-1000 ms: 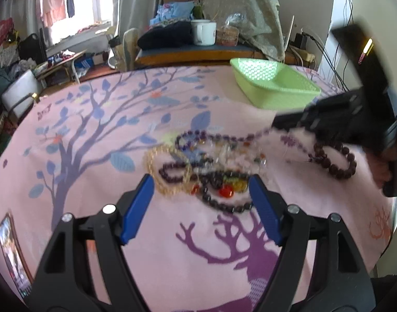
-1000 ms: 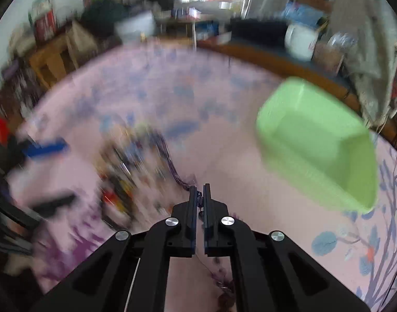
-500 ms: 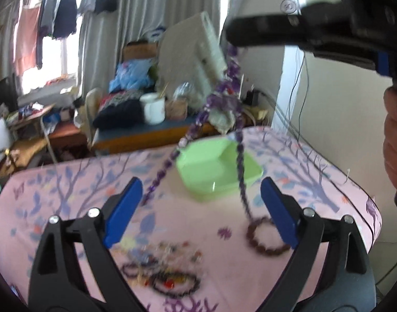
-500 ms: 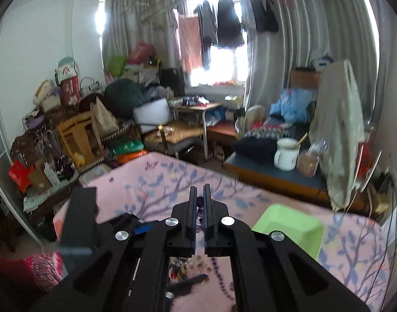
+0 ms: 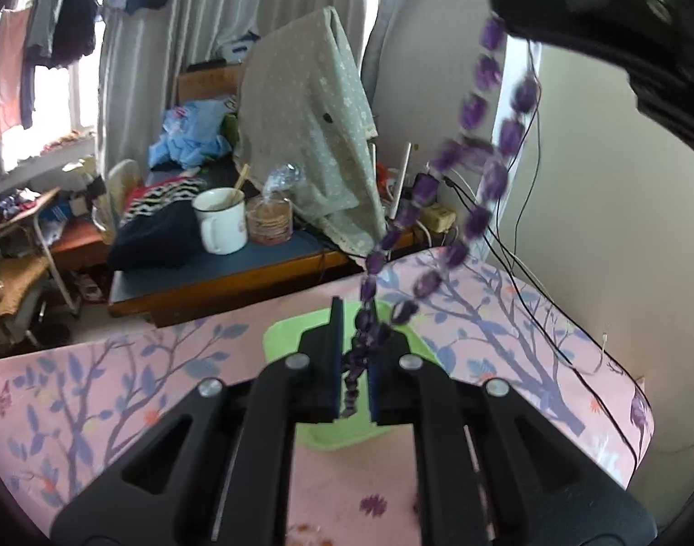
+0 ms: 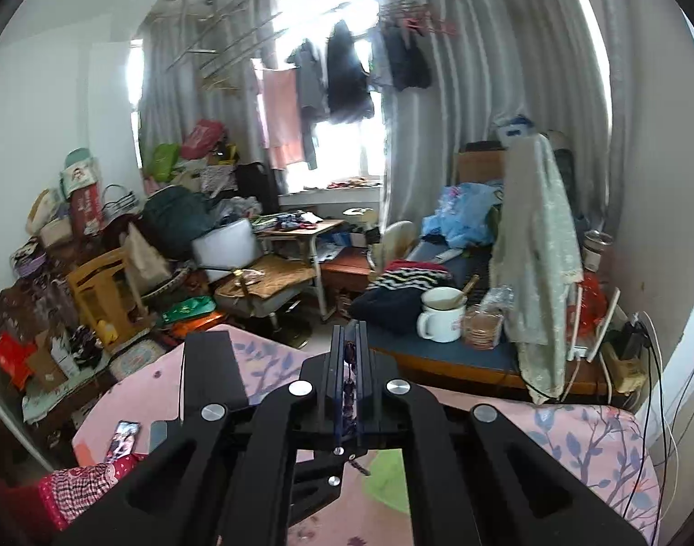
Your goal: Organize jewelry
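A long purple bead necklace (image 5: pixel 476 145) hangs in the air from my right gripper (image 5: pixel 570 41) at the top right of the left wrist view. Its lower end runs down between the blue pads of my left gripper (image 5: pixel 354 364), which is shut on it. Under both lies the green plastic basket (image 5: pixel 279 341) on the pink tree-print cloth (image 5: pixel 97 391). In the right wrist view my right gripper (image 6: pixel 350 364) is shut on purple beads (image 6: pixel 349 386), high above the table, and a patch of the basket (image 6: pixel 388 477) shows below it.
A low blue-topped bench (image 5: pixel 256 264) behind the table carries a white mug (image 5: pixel 222 220), a bagged jar (image 5: pixel 272 220) and folded clothes. A phone (image 6: pixel 122 439) lies at the table's left edge. Cables (image 5: pixel 520 227) hang down the right wall.
My left gripper has closed from wide open onto the lower end of the necklace. My right gripper lifted the necklace off the pile and holds it high over the basket.
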Tool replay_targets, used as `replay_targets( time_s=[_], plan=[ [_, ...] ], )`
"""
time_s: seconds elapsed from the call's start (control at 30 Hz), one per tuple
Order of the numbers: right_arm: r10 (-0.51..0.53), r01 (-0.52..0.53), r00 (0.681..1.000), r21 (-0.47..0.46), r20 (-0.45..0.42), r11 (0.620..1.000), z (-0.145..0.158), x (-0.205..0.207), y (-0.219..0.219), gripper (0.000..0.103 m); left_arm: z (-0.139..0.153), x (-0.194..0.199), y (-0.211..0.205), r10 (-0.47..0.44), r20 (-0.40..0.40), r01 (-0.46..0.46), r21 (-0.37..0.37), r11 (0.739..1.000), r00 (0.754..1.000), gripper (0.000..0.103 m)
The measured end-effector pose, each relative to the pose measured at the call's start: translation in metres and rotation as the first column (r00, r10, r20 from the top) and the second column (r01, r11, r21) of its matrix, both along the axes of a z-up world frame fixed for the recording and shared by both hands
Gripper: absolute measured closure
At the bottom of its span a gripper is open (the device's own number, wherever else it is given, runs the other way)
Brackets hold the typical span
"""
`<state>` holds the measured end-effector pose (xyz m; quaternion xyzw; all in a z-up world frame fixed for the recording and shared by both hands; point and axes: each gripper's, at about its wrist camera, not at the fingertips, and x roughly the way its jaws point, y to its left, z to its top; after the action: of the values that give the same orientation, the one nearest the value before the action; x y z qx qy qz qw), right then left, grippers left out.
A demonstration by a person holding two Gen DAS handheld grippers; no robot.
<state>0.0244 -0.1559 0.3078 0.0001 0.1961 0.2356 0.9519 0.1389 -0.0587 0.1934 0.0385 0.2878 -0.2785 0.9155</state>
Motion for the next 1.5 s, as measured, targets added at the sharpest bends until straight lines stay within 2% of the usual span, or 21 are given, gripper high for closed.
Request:
replay_targets(
  time_s=[0.13, 0.2, 0.23, 0.3, 0.4, 0.43, 0.53, 0.7, 0.73, 0.8, 0.9, 0.97, 1.03, 1.07, 1.1, 1.2, 1.23, 1.3, 1.37, 1.43, 1.5],
  plan=[
    [-0.037, 0.037, 0.998, 0.000, -0.050, 0.999, -0.028, 0.027, -0.015, 0.103, -0.021, 0.030, -0.019, 0.016, -0.044, -0.015, 0.023, 1.000, 0.999, 0.095],
    [-0.048, 0.050, 0.993, 0.013, -0.108, 0.999, -0.058, 0.045, -0.026, 0.103, -0.042, 0.043, -0.027, 0.051, -0.086, -0.047, 0.048, 0.998, 0.995, 0.091],
    [-0.052, 0.055, 0.989, 0.024, -0.136, 0.998, -0.070, 0.052, -0.030, 0.103, -0.060, 0.052, -0.032, 0.064, -0.139, -0.054, 0.074, 0.996, 0.988, 0.074],
    [-0.052, 0.072, 0.973, 0.080, -0.226, 0.994, -0.113, 0.070, -0.042, 0.103, -0.085, 0.059, -0.036, 0.080, -0.196, -0.058, 0.116, 0.992, 0.977, 0.048],
    [0.008, 0.079, 0.934, 0.226, -0.358, 0.971, -0.159, 0.084, -0.058, 0.103, -0.105, 0.057, -0.035, 0.109, -0.184, -0.075, 0.182, 0.980, 0.977, 0.048],
    [0.038, 0.085, 0.912, 0.277, -0.409, 0.957, -0.178, 0.089, -0.063, 0.103, -0.106, 0.055, -0.030, 0.107, -0.190, -0.073, 0.175, 0.982, 0.976, 0.048],
    [0.038, 0.107, 0.900, 0.305, -0.433, 0.946, -0.192, 0.083, -0.065, 0.103, -0.092, 0.042, -0.011, 0.113, -0.162, -0.092, 0.132, 0.987, 0.980, 0.048],
    [0.078, 0.075, 0.907, 0.342, -0.413, 0.937, -0.178, 0.053, -0.058, 0.103, -0.059, 0.013, 0.030, 0.124, -0.109, -0.116, 0.074, 0.990, 0.986, 0.044],
    [0.086, 0.058, 0.915, 0.340, -0.395, 0.939, -0.173, 0.044, -0.054, 0.079, -0.053, 0.003, 0.041, 0.137, -0.091, -0.130, 0.080, 0.988, 0.986, 0.043],
    [0.106, 0.006, 0.930, 0.304, -0.351, 0.953, -0.168, 0.016, -0.037, 0.058, -0.048, -0.012, 0.058, 0.154, -0.069, -0.148, 0.082, 0.986, 0.986, 0.043],
    [0.172, -0.094, 0.922, 0.229, -0.347, 0.969, -0.171, -0.011, -0.010, 0.058, -0.054, -0.043, 0.092, 0.185, -0.053, -0.181, 0.081, 0.980, 0.981, 0.042],
    [0.167, -0.131, 0.923, 0.125, -0.346, 0.984, -0.183, -0.028, 0.013, 0.066, -0.070, -0.061, 0.115, 0.217, -0.062, -0.212, 0.080, 0.974, 0.974, 0.042],
    [0.160, -0.175, 0.925, -0.013, -0.345, 0.985, -0.201, -0.040, 0.041, 0.096, -0.086, -0.074, 0.133, 0.254, -0.081, -0.247, 0.083, 0.965, 0.964, 0.042],
    [0.165, -0.188, 0.921, -0.032, -0.353, 0.982, -0.207, -0.038, 0.045, 0.101, -0.099, -0.080, 0.144, 0.280, -0.100, -0.271, 0.091, 0.958, 0.955, 0.042],
    [0.177, -0.218, 0.908, -0.065, -0.380, 0.974, -0.218, -0.037, 0.059, 0.103, -0.111, -0.084, 0.153, 0.296, -0.127, -0.285, 0.093, 0.954, 0.947, 0.042],
    [0.153, -0.233, 0.903, -0.158, -0.402, 0.960, -0.241, -0.028, 0.082, 0.103, -0.136, -0.092, 0.171, 0.321, -0.199, -0.311, 0.082, 0.947, 0.926, 0.043],
    [0.132, -0.234, 0.905, -0.214, -0.405, 0.949, -0.250, -0.022, 0.093, 0.103, -0.142, -0.095, 0.176, 0.330, -0.214, -0.321, 0.076, 0.944, 0.920, 0.042],
    [0.117, -0.242, 0.895, -0.249, -0.430, 0.938, -0.261, -0.010, 0.102, 0.103, -0.148, -0.099, 0.183, 0.336, -0.229, -0.331, 0.063, 0.942, 0.913, 0.042],
    [0.105, -0.252, 0.884, -0.276, -0.455, 0.928, -0.274, 0.001, 0.105, 0.103, -0.149, -0.102, 0.184, 0.331, -0.230, -0.326, 0.057, 0.944, 0.915, 0.043],
    [0.093, -0.241, 0.893, -0.296, -0.440, 0.924, -0.278, 0.006, 0.107, 0.103, -0.148, -0.106, 0.181, 0.326, -0.210, -0.318, 0.070, 0.945, 0.922, 0.042],
    [0.095, -0.249, 0.884, -0.288, -0.459, 0.925, -0.279, 0.011, 0.106, 0.103, -0.144, -0.107, 0.174, 0.315, -0.191, -0.306, 0.078, 0.949, 0.930, 0.042]
  ],
)
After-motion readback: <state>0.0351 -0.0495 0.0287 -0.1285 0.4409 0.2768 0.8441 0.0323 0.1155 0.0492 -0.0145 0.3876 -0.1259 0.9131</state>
